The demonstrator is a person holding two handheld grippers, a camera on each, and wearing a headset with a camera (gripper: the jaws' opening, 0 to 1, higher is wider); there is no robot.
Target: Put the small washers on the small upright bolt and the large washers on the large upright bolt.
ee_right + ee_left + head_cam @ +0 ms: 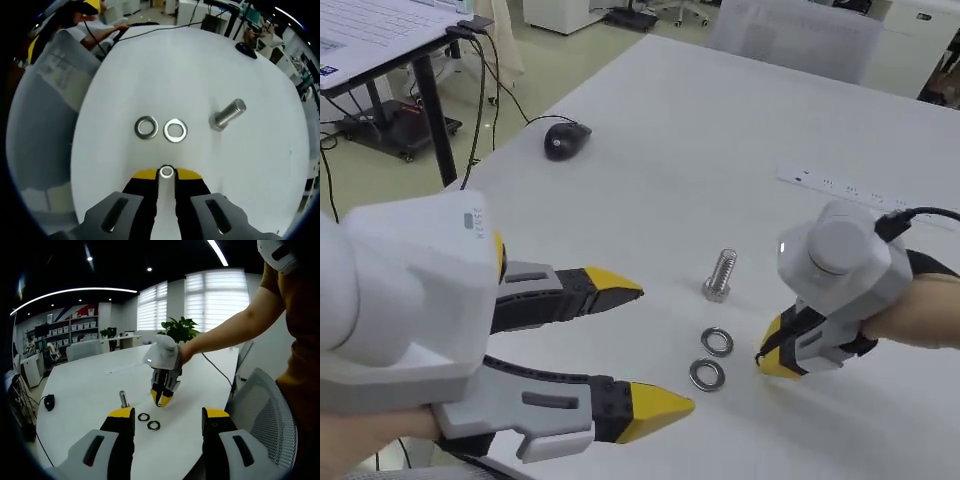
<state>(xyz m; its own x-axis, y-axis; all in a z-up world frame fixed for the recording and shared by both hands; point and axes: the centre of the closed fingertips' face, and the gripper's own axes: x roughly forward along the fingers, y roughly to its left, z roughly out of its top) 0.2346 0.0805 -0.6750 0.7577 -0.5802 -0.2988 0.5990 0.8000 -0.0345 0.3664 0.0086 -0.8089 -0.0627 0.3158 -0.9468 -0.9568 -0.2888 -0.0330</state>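
Observation:
One threaded bolt (720, 275) stands upright on its head on the white table (650, 140). Two large washers (717, 342) (707, 375) lie flat just in front of it. My right gripper (778, 362) points down at the table right of the washers. In the right gripper view its jaws (166, 175) are shut on a small washer (166, 172), with the two large washers (146, 127) (175, 130) and the bolt (227, 114) beyond. My left gripper (640, 345) hovers left of the washers, open and holding nothing. The left gripper view has the bolt (123, 399), both washers (144, 416) (153, 425) and the right gripper (162, 399).
A black mouse (565, 139) with its cable lies far left on the table. A white power strip (840, 185) lies at the back right. A laptop stand (380, 40) is off the table's left edge, and a mesh chair (260, 405) stands at the near side.

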